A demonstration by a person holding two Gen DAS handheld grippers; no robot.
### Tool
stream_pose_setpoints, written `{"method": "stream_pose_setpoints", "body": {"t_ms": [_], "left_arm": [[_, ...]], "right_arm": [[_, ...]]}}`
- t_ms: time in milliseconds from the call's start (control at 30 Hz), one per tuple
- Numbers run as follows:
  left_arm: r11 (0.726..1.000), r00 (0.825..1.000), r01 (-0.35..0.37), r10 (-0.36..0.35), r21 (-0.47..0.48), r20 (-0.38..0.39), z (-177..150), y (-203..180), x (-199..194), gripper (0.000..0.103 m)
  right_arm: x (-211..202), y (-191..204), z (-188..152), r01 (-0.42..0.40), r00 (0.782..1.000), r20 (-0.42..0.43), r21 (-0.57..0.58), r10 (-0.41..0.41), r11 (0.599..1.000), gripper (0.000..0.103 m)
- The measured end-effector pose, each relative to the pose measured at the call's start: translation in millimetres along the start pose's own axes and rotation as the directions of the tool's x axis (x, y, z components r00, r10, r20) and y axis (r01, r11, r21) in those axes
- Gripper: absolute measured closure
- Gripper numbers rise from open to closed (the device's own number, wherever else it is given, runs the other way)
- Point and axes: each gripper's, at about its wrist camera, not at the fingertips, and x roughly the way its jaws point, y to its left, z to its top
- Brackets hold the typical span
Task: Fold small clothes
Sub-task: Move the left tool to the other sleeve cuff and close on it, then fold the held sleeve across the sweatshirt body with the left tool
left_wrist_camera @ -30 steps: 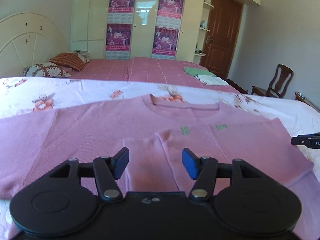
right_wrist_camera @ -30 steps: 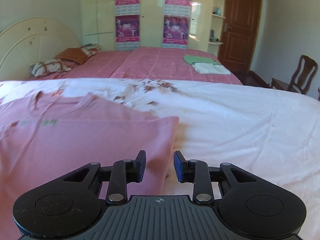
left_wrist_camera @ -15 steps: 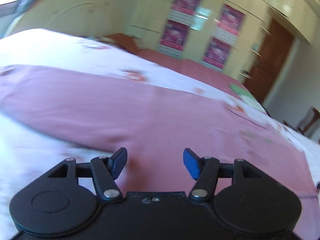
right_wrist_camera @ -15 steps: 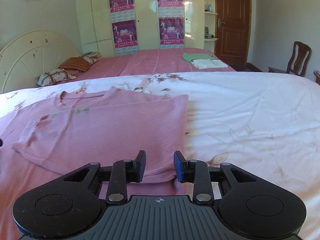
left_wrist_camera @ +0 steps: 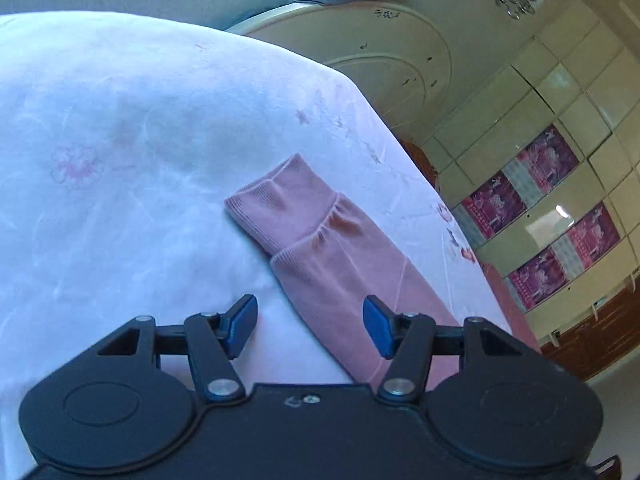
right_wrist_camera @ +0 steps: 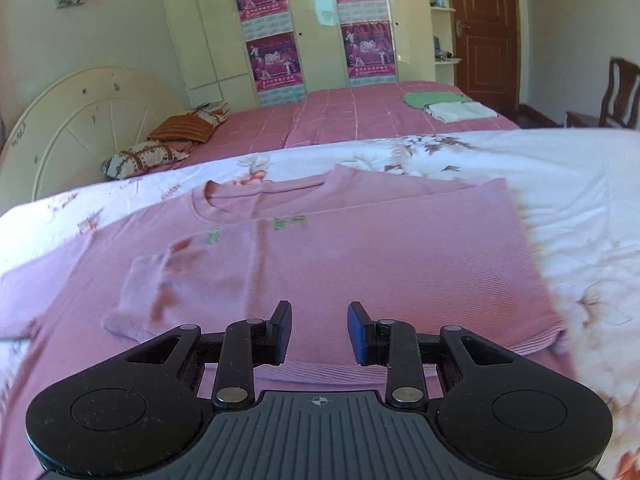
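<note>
A pink long-sleeved sweater (right_wrist_camera: 360, 248) lies flat on the white floral bedsheet (right_wrist_camera: 580, 200), its right sleeve folded across the chest with the cuff (right_wrist_camera: 136, 292) lying on the body. Its left sleeve (left_wrist_camera: 340, 264) stretches out over the sheet (left_wrist_camera: 120, 160), with the ribbed cuff (left_wrist_camera: 280, 200) at its end. My left gripper (left_wrist_camera: 310, 326) is open and empty, hovering over that sleeve just behind the cuff. My right gripper (right_wrist_camera: 318, 332) is open and empty above the sweater's bottom hem.
A second bed with a pink cover (right_wrist_camera: 360, 116) stands behind, with pillows (right_wrist_camera: 144, 158) and folded green and white clothes (right_wrist_camera: 448, 106) on it. A cream headboard (right_wrist_camera: 72, 120), a wardrobe with posters (right_wrist_camera: 320, 28), a brown door (right_wrist_camera: 484, 32) and a wooden chair (right_wrist_camera: 620, 92) surround it.
My left gripper has swung left from the sweater's chest out to the left sleeve cuff. My right gripper has moved left from the sweater's right edge to over the bottom hem. Both stayed open.
</note>
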Motion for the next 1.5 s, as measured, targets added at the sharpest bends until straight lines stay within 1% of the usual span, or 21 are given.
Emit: {"method": "stream_pose_setpoints", "body": {"t_ms": [67,167,200,267,367,400,433,467,500,533,567,600,700,800,867,967,1067,1200,1300,1500], "left_arm": [[0.998,0.999,0.043,-0.043,-0.034,0.010,9.2,9.8,14.9,0.047],[0.993,0.993,0.113,-0.112,-0.034,0.022,19.0,16.2,31.2,0.047],[0.990,0.991,0.130,-0.129,-0.048,0.027,21.7,18.4,34.4,0.047],[0.985,0.987,0.158,-0.156,-0.065,0.036,23.5,19.6,38.4,0.047],[0.985,0.985,0.170,-0.169,-0.029,0.044,23.5,17.3,43.9,0.049],[0.986,0.985,0.167,-0.166,-0.019,0.046,23.3,18.1,43.6,0.053],[0.988,0.987,0.154,-0.154,-0.010,0.044,22.8,16.4,44.1,0.065],[0.991,0.991,0.131,-0.131,-0.001,0.024,23.8,15.5,48.4,0.077],[0.993,0.993,0.118,-0.118,-0.006,-0.016,25.1,16.1,53.9,0.093],[0.992,0.992,0.125,-0.125,-0.015,-0.017,26.0,16.2,55.0,0.093],[0.994,0.994,0.112,-0.112,-0.007,-0.017,26.9,13.9,54.4,0.093],[0.995,0.995,0.102,-0.102,0.018,-0.005,25.8,8.2,50.7,0.093],[0.987,0.992,0.119,-0.122,0.112,0.027,15.4,-15.8,37.4,0.093],[0.961,0.989,0.132,-0.143,0.245,0.030,-3.4,-52.5,26.7,0.093],[0.930,0.985,0.154,-0.170,0.333,0.019,-21.1,-79.7,20.5,0.093],[0.890,0.977,0.205,-0.211,0.407,-0.028,-50.9,-116.0,12.4,0.093],[0.839,0.963,0.264,-0.253,0.476,-0.087,-87.5,-153.9,8.5,0.093],[0.784,0.940,0.339,-0.303,0.520,-0.156,-136.0,-199.9,5.3,0.093],[0.758,0.917,0.399,-0.332,0.516,-0.220,-172.5,-227.6,4.7,0.093],[0.683,0.883,0.470,-0.352,0.560,-0.312,-239.1,-268.6,6.7,0.093]], "right_arm": [[2.5,9.4,5.2,-0.005,1.000,0.001,0.044,0.005,0.999,0.072],[4.2,21.9,13.4,-0.004,1.000,0.010,0.078,0.003,0.997,0.072],[4.0,25.1,15.5,0.001,1.000,0.012,0.081,-0.002,0.997,0.072],[1.7,28.9,19.9,0.007,1.000,0.020,0.093,-0.009,0.996,0.072],[-1.4,29.9,23.1,0.022,0.999,0.025,0.107,-0.024,0.994,0.072],[-2.5,30.8,22.8,0.027,0.999,0.025,0.106,-0.030,0.994,0.072],[-3.4,30.4,22.7,0.031,0.999,0.025,0.102,-0.034,0.994,0.072],[-3.8,29.6,22.1,0.034,0.999,0.022,0.097,-0.037,0.995,0.072],[-3.9,28.4,21.2,0.038,0.999,0.018,0.094,-0.040,0.995,0.072],[-3.8,26.0,20.9,0.042,0.999,0.015,0.094,-0.044,0.995,0.072],[-3.7,23.9,20.7,0.045,0.999,0.014,0.096,-0.046,0.994,0.072],[-3.7,21.0,20.4,0.046,0.999,0.014,0.102,-0.047,0.994,0.072],[-3.2,13.2,20.0,0.044,0.999,0.014,0.114,-0.046,0.992,0.072],[-2.4,6.9,18.5,0.038,0.999,0.015,0.113,-0.040,0.993,0.072],[-2.6,5.1,18.2,0.034,0.999,0.017,0.106,-0.036,0.994,0.072],[-6.2,0.6,16.8,0.028,0.999,0.024,0.098,-0.030,0.995,0.072],[-10.5,-5.3,15.2,0.024,0.999,0.026,0.094,-0.027,0.995,0.072],[-15.2,-15.3,13.8,0.020,0.999,0.025,0.095,-0.023,0.995,0.072],[-19.5,-24.5,12.8,0.016,0.999,0.026,0.101,-0.019,0.995,0.072],[-24.4,-38.8,7.2,0.005,1.000,0.016,0.106,-0.007,0.994,0.072]]}}
